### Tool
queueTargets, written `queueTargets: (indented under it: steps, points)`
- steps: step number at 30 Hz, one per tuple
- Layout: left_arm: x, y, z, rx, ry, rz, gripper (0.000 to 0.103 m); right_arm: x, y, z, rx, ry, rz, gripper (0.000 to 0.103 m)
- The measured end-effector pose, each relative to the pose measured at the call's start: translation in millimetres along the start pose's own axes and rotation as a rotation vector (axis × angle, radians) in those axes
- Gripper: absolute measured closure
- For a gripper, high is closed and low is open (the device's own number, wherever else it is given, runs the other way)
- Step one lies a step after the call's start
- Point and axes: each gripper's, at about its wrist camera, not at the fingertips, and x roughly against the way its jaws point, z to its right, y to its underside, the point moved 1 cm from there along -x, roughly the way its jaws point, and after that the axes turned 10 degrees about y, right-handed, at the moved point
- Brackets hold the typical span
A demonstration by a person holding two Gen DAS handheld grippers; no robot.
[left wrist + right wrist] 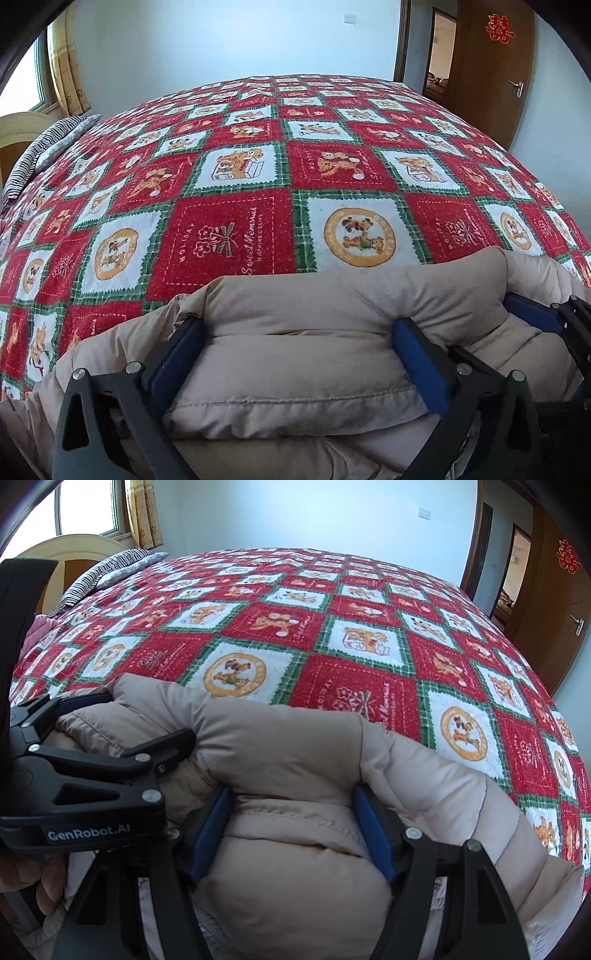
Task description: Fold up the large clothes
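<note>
Beige padded jacket [314, 332], bunched into a thick quilted roll at the near edge of the bed, lying on the red, white and green patchwork blanket [258, 166] printed with small bears. Gripped side by side by both tools: left gripper [299, 350] clamped across a fat fold, blue pads [421, 365] pressing into the padding on either side so the fabric bulges up between and over the jaws. Right gripper [291, 830] likewise closed on a neighbouring bunch of the same jacket, jaws standing wide apart yet squeezing the puffy bulk, cloth spilling over the blue pads [373, 830]. Both tilted downward toward the bedding.

In the right wrist view, left gripper [155, 716] seen from the side at the left, black body marked "GenRobot.AI", fingers buried in the jacket [295, 760]; part of a hand [26, 878] on its grip at the lower left edge. In the left wrist view, right gripper [543, 317] peeking in at the far right, just beside.

Farther out: blanket [332, 646] spread flat over the whole bed, a striped pillow [40, 151] at the far left by a pale headboard [74, 546]. Beyond, a white wall, a yellow curtain [66, 74] beside a window [85, 509], and an open brown door [495, 74] bearing a red paper decoration [499, 28]
</note>
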Motion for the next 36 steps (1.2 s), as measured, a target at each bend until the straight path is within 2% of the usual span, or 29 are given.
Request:
queueTargets:
  steps: [9,11,13,15,17,19,22,28,32,36]
  points:
    - [-2,-1,3,-0.010,-0.018,-0.016,0.001,-2,-2,-3,0.020,0.016,-0.014,0.030]
    - [3,-7,2,-0.015,-0.003,-0.042,0.001,0,-6,1,0.034,-0.011,-0.049,0.031]
    - [26,-13,1,-0.018,-0.004,-0.032,0.001,17,-6,13,-0.002,-0.040,-0.061,0.031]
    - [69,-16,0,-0.039,0.013,0.043,0.001,49,1,26,-0.036,-0.064,-0.024,0.031]
    - [116,-9,-2,-0.062,0.038,0.103,0.001,80,14,36,-0.034,-0.061,0.016,0.024]
    - [153,11,-4,-0.092,0.047,0.118,0.001,110,40,50,-0.048,-0.063,0.018,0.021]
    - [190,63,-11,-0.133,0.022,0.111,0.001,139,88,65,-0.070,-0.040,-0.018,0.021]
    - [217,167,-28,-0.141,-0.092,0.043,0.001,173,164,85,-0.143,0.027,-0.056,0.021]
    - [225,212,-35,-0.083,-0.082,0.010,0.001,182,196,85,-0.175,0.033,-0.087,0.021]
    - [252,244,-35,-0.048,-0.092,0.038,0.001,203,221,81,-0.179,0.046,-0.066,0.021]
